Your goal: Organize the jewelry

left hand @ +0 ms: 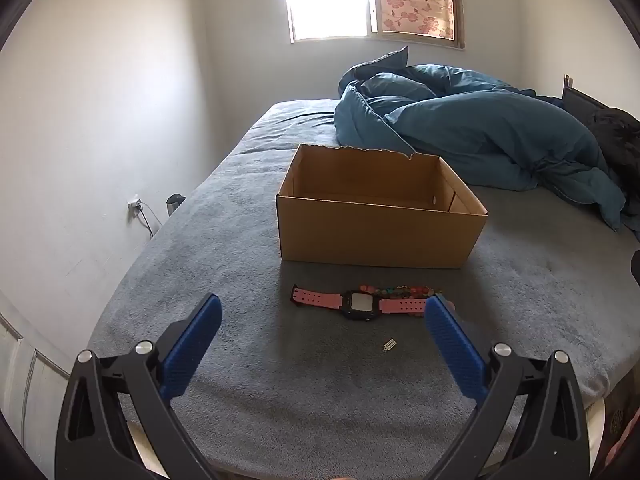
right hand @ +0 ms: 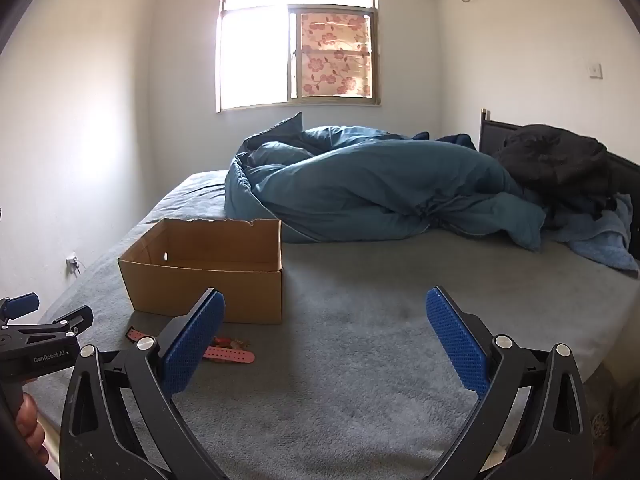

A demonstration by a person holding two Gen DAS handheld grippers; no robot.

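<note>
Tongs, left (left hand: 323,312) and right (right hand: 325,308), hover spread wide, empty, above watch (left hand: 358,304) lying before box (left hand: 376,236) on bed (left hand: 200,280), ready for sorting.

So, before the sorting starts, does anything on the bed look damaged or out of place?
Yes. The cardboard box has a torn, ragged back rim, as if a flap was ripped off. A tiny metal charm lies alone on the grey bedsheet, apart from the pink watch and the beaded bracelet behind it.
</note>
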